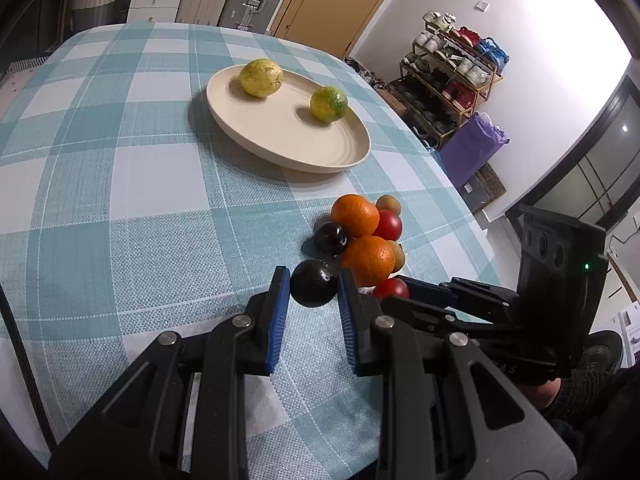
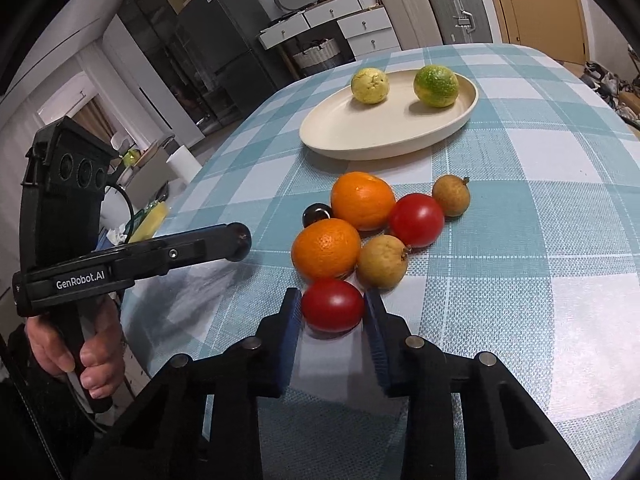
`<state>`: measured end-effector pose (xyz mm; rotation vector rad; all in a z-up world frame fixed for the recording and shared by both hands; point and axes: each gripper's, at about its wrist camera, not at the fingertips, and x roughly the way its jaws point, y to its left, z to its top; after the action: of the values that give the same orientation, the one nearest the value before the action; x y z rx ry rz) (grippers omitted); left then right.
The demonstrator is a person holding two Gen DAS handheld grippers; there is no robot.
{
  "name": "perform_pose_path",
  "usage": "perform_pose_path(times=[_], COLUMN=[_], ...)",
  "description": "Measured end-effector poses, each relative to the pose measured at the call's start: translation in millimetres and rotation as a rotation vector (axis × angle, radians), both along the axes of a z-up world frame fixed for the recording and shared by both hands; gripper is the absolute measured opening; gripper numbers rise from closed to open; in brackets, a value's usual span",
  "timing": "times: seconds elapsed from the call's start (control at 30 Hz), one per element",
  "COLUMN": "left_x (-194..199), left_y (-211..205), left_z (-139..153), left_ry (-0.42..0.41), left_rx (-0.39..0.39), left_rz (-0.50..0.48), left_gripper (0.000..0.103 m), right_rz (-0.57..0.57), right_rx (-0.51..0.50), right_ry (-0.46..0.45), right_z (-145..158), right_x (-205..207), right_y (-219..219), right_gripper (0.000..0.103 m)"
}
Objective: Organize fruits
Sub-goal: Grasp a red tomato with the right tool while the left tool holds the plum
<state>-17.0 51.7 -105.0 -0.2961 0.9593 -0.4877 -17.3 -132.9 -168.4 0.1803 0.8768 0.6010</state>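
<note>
Your right gripper [image 2: 333, 306] had closed its blue pads on a red tomato [image 2: 333, 304] at the near edge of the fruit pile; your left gripper [image 1: 313, 285] pinched a dark plum [image 1: 313, 283] just left of that pile. Checked tablecloth [image 1: 120, 168] lay bare left of the pile, and its right edge ran close by. Beyond the pile sat a cream plate [image 1: 320, 160] with two yellow-green citrus. You had two oranges, two tomatoes, two plums and two brownish fruits packed touching, crowding both grips.

Teal-and-white checked tablecloth [image 1: 120, 160]; cream plate [image 1: 280, 148]; orange oranges [image 2: 362, 200].
</note>
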Motion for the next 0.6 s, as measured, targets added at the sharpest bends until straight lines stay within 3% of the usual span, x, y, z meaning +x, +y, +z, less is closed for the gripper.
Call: perform_pose_path(times=[0.23, 0.6], left_x=[2.6, 21.8], left_y=[3.9, 1.5], left_z=[4.2, 24.1], left_ry=[0.016, -0.019], left_rx=[-0.037, -0.031], left_rz=[0.006, 0.027], left_gripper=[0.021, 0.021], right_rz=[0.034, 0.025], right_rx=[0.012, 0.071], right_ry=[-0.043, -0.130], right_z=[6.0, 28.7], right_x=[-11.3, -19.0], right_y=[1.2, -12.0], right_gripper=[0.032, 0.031])
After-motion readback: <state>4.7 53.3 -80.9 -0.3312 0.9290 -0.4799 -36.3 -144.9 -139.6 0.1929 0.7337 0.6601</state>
